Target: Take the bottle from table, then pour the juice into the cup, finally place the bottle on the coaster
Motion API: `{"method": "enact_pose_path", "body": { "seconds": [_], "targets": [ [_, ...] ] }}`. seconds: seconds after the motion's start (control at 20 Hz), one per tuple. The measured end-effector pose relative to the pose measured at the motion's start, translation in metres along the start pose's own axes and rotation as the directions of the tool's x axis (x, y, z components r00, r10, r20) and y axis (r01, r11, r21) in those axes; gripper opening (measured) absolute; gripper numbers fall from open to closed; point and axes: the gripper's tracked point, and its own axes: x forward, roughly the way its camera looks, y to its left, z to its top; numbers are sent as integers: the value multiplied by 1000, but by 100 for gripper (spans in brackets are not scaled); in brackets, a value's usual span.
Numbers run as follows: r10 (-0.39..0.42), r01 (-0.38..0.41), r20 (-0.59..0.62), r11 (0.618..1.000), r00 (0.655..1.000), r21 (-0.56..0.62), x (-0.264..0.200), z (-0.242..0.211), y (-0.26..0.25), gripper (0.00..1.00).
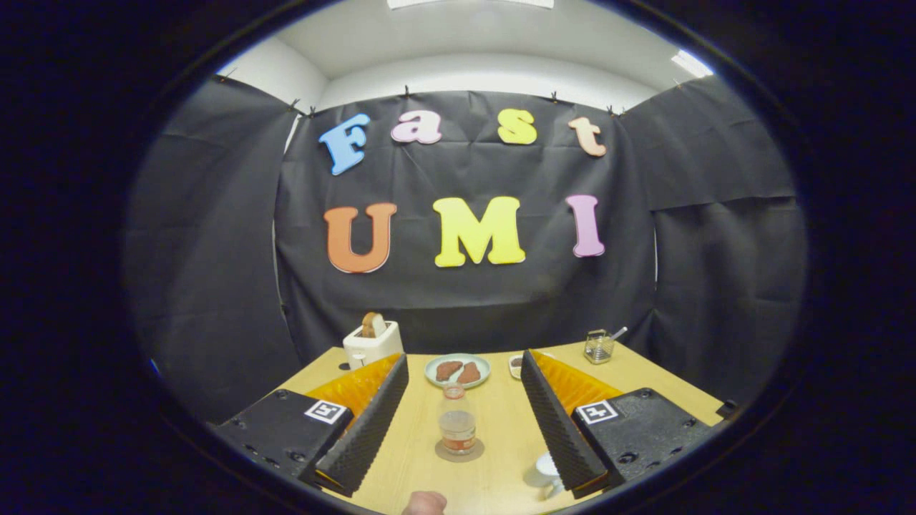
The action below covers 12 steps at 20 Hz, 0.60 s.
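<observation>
Hand-held gripper [464, 400] spread wide, holding nothing. Bottle [457, 423] upright on coaster [459, 450] between fingers, apparently set down as asked. White cup [549, 472] beside right finger on table [501, 429].

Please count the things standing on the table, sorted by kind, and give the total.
Bottle: 1
Coaster: 1
Cup: 1
Toaster: 1
Plate: 1
Small dish: 1
Wire basket: 1
Total: 7
The claw is open; the bottle stands on the coaster between its fingers.
</observation>
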Motion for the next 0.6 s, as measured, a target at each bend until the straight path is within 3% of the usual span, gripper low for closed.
{"method": "enact_pose_path", "body": {
  "seconds": [0.15, 0.6],
  "targets": [
    [-20, 21, 18, 999, 1000, -27, -27, 31, 1, 100],
    [56, -54, 48, 998, 997, -44, -84, 75, 43, 100]
  ]
}}
